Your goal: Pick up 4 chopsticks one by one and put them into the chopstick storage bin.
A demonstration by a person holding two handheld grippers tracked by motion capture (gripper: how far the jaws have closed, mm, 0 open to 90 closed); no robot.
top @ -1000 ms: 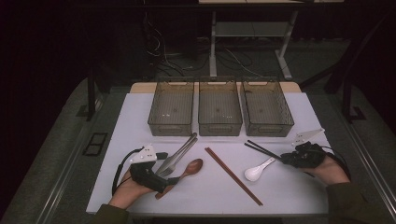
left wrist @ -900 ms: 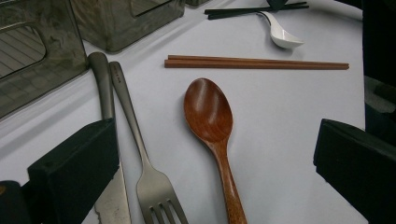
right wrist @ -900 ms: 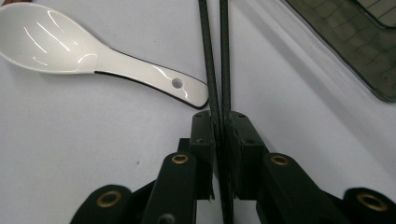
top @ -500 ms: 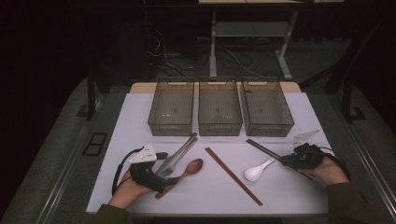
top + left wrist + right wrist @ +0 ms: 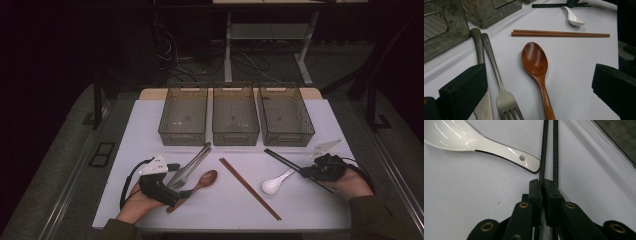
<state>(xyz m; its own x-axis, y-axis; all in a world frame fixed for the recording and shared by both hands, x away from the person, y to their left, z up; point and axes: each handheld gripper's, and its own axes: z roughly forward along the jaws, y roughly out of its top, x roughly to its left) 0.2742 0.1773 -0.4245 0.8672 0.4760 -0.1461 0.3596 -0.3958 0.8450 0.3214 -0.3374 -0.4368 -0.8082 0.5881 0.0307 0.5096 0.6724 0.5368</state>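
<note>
Two black chopsticks (image 5: 549,150) now sit at the right gripper (image 5: 306,172), clenched on one while its partner lies just beside; a second ago they angled further toward 11 o'clock, so the pick-up looks underway. Right hand (image 5: 352,182) lies low on the surface (image 5: 330,210), pointing to 10 o'clock. Left gripper (image 5: 536,82) rests spread wide over the wooden spoon (image 5: 536,65).
</note>
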